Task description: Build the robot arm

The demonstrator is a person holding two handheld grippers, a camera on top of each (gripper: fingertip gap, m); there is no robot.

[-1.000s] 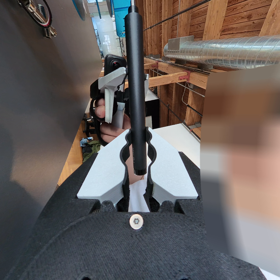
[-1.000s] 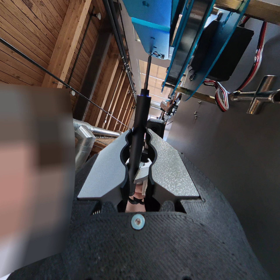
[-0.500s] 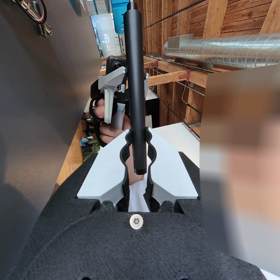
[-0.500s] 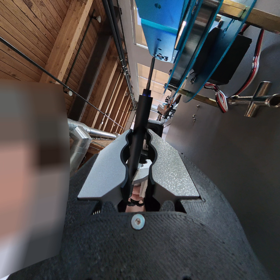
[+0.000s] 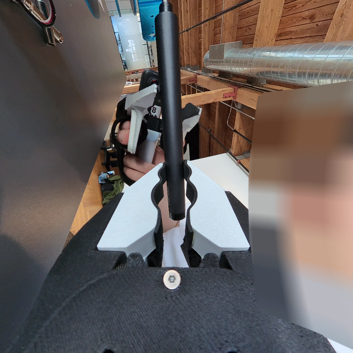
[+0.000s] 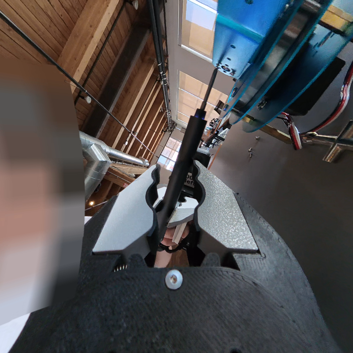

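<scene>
Left tongs (image 5: 174,163): clamped on the black driver (image 5: 169,95) near its butt, steadying it.
Right tongs (image 6: 176,166): parted, straddling the shaft loosely; it leans on the 9 o'clock finger.
Driver tip: at 12 o'clock, meeting the blue bracket (image 6: 235,38).
Room: grey panel (image 6: 286,210) close at 3 o'clock; open towards the silver duct (image 6: 114,156) at 9.

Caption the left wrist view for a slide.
Left gripper clamps a black screwdriver; the right gripper sits behind it.
</scene>
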